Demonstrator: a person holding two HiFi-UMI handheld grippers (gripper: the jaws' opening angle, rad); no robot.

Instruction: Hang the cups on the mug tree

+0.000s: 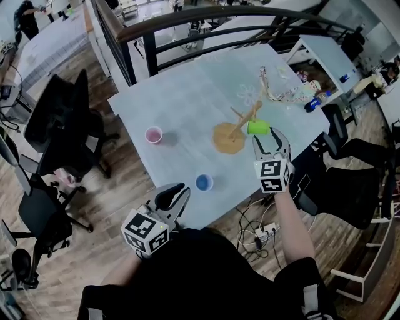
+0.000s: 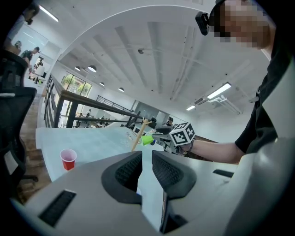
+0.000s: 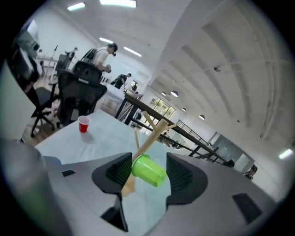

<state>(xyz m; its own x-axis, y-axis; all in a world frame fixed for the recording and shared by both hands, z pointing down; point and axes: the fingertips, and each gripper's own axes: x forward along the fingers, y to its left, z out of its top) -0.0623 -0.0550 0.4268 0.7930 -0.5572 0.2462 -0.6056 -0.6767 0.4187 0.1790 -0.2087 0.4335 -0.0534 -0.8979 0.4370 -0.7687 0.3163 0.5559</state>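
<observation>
L gripper nearest, by body at table edge: jaws almost together, nothing btw them. Just ahead, blue cup upright. Further out R gripper, jaws wide apart, not pressing; green cup btw them, tilted, at mug tree peg. Far left, pink cup upright.

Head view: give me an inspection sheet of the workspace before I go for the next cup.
Surface: pale table.
Job's things: green cup on a mug tree peg; red cup and blue cup standing on the table.
Clutter: white tangle and bottle at the far edge.
Grippers: right gripper tongs apart, green cup between them, seemingly not pinched; left gripper tongs nearly together, empty.
Cables: cables on the floor.
Surroundings: office chairs, railing.
</observation>
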